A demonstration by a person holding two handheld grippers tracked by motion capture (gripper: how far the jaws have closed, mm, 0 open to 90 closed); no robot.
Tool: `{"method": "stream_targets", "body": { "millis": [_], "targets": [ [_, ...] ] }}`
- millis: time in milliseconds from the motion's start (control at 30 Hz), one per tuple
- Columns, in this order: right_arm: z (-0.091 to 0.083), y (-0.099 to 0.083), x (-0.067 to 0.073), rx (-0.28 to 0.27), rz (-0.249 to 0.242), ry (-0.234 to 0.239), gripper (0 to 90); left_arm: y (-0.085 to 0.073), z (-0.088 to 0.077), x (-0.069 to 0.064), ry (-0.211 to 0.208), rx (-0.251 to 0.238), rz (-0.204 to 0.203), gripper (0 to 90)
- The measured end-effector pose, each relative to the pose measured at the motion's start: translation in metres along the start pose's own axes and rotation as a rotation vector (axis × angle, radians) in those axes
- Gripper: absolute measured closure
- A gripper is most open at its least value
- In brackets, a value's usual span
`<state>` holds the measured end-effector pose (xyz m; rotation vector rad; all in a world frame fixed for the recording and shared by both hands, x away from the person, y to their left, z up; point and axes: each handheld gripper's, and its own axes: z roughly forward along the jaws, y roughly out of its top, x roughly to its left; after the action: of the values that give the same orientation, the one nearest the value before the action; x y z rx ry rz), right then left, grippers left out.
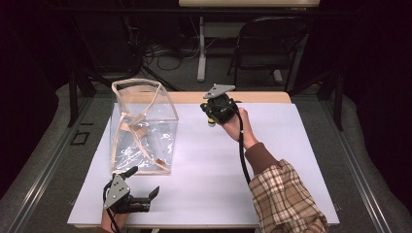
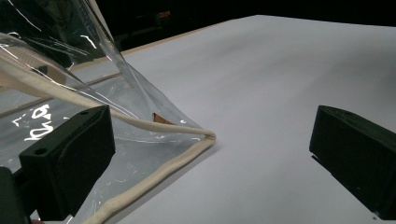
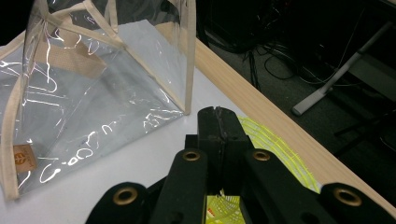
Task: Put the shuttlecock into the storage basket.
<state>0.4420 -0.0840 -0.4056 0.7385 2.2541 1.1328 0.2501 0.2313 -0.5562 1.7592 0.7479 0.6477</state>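
One clear plastic bag (image 1: 144,127) with cream cloth edging stands on the white counter (image 1: 209,165). The right gripper (image 3: 218,122) fingers pinch one yellow mesh piece (image 3: 275,144); the left gripper (image 1: 145,196) fingers are wide.

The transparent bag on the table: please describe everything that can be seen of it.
The transparent bag looks like clear, glossy plastic edged with cream fabric trim, with cream straps and a small brown label. It stands upright and open-topped on the left of the white table, showing white glare streaks. No gripper touches it.
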Motion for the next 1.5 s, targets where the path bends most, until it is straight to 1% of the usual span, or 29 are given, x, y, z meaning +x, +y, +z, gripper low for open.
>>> {"method": "stream_targets", "body": {
  "millis": [433, 567, 600, 633, 900, 1167, 1500],
  "targets": [
    [0.008, 0.006, 0.000, 0.009, -0.001, 0.004, 90.0, 0.000, 0.000, 0.000, -0.001, 0.000, 0.003, 0.1],
    [0.009, 0.011, 0.000, 0.005, -0.001, 0.002, 90.0, 0.000, 0.000, 0.000, -0.002, -0.001, 0.003, 0.1],
    [0.009, 0.012, 0.000, -0.005, -0.004, 0.001, 90.0, 0.000, 0.000, 0.000, -0.001, -0.001, 0.002, 0.1],
    [0.009, 0.013, 0.000, 0.001, -0.002, 0.002, 90.0, 0.000, 0.000, 0.000, -0.002, -0.001, 0.002, 0.1],
    [0.010, 0.024, -0.001, -0.010, -0.007, -0.001, 90.0, 0.000, 0.000, 0.000, -0.004, -0.001, 0.003, 0.1],
    [0.014, 0.029, 0.003, -0.012, -0.016, 0.004, 90.0, 0.000, 0.001, 0.000, -0.008, 0.001, 0.001, 0.1],
    [0.015, 0.035, 0.002, -0.022, -0.014, 0.001, 90.0, 0.000, 0.001, 0.000, -0.009, 0.003, 0.004, 0.1]
  ]
}}
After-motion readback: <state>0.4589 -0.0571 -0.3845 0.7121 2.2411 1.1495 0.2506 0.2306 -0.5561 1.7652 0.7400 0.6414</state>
